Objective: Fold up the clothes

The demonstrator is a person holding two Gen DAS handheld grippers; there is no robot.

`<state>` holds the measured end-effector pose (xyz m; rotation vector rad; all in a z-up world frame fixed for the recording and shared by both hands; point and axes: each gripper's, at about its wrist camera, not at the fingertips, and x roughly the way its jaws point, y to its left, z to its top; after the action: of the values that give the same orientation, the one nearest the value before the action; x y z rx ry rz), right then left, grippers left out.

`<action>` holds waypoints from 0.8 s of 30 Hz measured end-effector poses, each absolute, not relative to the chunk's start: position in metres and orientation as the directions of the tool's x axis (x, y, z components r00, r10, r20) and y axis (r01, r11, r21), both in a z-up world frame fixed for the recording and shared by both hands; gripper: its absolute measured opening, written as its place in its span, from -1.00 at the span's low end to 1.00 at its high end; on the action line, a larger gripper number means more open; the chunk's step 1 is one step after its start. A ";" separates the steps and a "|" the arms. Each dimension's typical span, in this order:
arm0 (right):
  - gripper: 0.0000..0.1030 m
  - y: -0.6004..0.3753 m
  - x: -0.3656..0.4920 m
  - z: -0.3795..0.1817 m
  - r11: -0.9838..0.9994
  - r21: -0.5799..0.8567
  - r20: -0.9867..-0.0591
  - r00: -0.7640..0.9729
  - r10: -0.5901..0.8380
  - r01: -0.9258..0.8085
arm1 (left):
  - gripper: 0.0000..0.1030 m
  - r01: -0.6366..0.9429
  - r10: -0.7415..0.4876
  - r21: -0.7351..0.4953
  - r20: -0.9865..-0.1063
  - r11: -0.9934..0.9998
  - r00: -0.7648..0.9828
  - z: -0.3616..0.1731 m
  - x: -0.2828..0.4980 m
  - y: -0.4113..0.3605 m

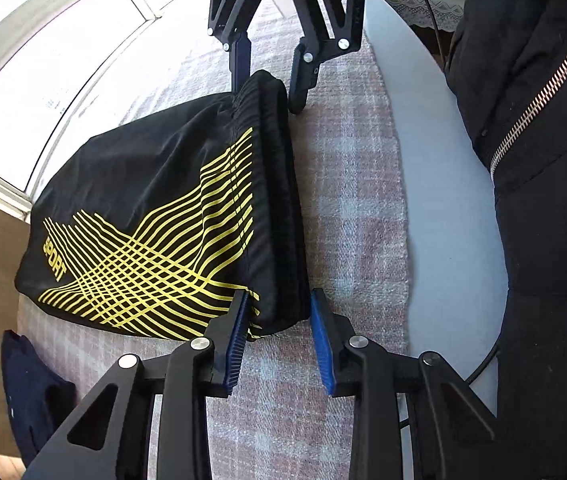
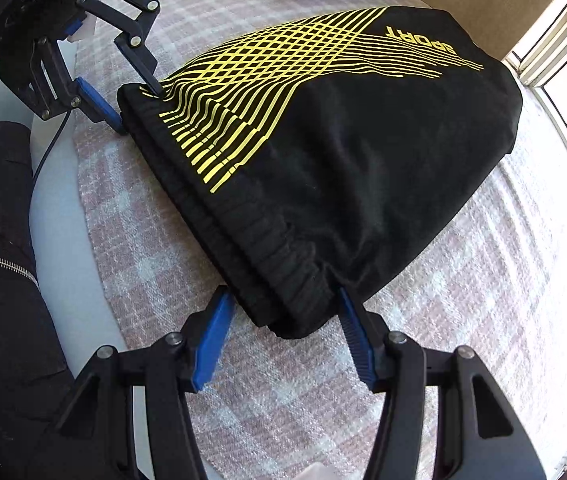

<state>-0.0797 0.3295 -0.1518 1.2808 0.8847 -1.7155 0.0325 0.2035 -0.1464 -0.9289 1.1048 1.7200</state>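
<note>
Black shorts (image 1: 143,216) with yellow print lay mid-frame on checked cloth (image 1: 347,184). Your left gripper (image 1: 279,320), lower centre, had jaws apart, straddling waistband corner. Your right gripper (image 2: 283,316), also spread, straddled opposite waistband corner, not clamped.

Strong daylight enters through the window (image 1: 43,80), which is overexposed to plain white in both views. The checked cloth (image 2: 463,280) washes out pale near the glass. Fisheye distortion bends the window frame and darkens the corners. Focus is sharp, with no motion blur.
</note>
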 end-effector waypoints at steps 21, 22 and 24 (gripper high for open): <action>0.04 0.359 -0.076 -0.124 -0.462 -0.038 -0.935 -0.194 -0.297 0.886 | -0.70 -0.917 0.280 0.070 -0.941 -0.393 -0.192 -0.132 -0.001 0.202; 0.04 0.358 -0.073 -0.125 -0.462 -0.035 -0.935 -0.192 -0.298 0.886 | -0.71 -0.915 0.283 0.071 -0.939 -0.396 -0.195 -0.131 -0.003 0.201; 0.04 0.355 -0.070 -0.129 -0.467 -0.034 -0.937 -0.191 -0.292 0.884 | -0.72 -0.916 0.282 0.068 -0.940 -0.395 -0.191 -0.132 -0.002 0.202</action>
<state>-0.0703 0.3547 -0.1295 1.2106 0.7703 -1.7784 -0.0019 0.2022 -0.1323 -1.1626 0.8473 1.7269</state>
